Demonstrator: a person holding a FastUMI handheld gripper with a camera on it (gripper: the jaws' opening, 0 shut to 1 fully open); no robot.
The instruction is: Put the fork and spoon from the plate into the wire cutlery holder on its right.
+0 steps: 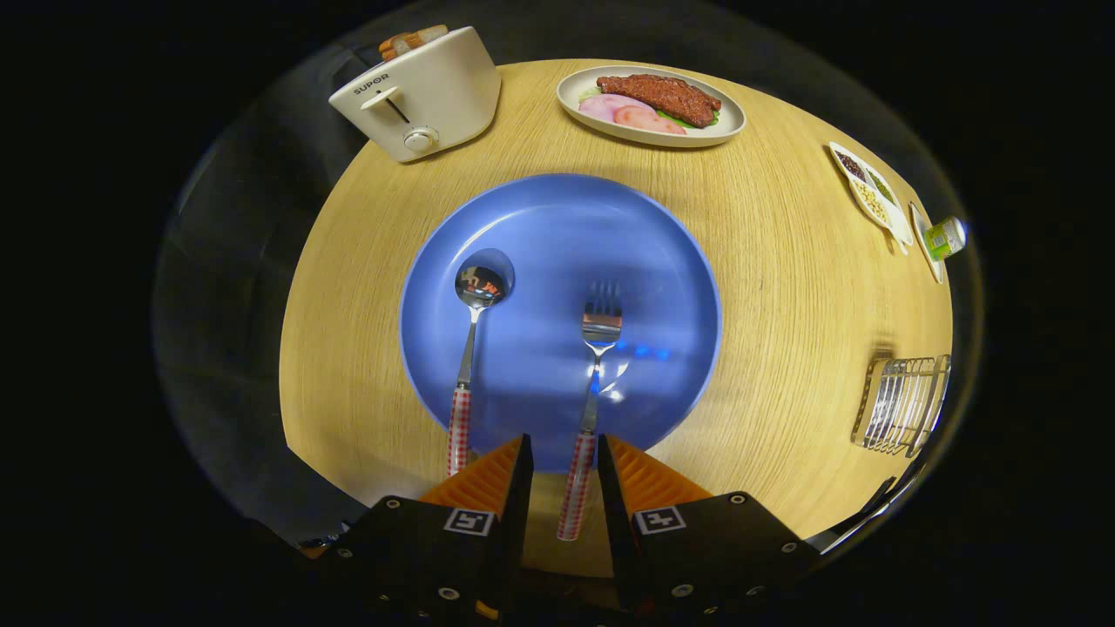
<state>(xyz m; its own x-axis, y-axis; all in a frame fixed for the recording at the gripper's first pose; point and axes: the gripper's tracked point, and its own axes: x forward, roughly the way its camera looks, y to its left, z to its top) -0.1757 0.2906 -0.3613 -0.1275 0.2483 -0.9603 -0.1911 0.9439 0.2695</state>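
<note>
Two fingers of the tongs [564, 466] stand a little apart, flanking the red-and-white checked handle of the steel fork [591, 405] with a narrow gap on each side, so they grip nothing. That fork lies tines-forward on the round blue plate [662, 261], its handle end overhanging the rim, while the steel spoon with a matching checked handle [469, 348] lies parallel just to its left. Farther out on the round wooden desk [784, 287], the wire cutlery holder [902, 405] stands well right of the plate, and a white toaster [418, 91] and an oval dish of meat [652, 104] sit beyond it.
</note>
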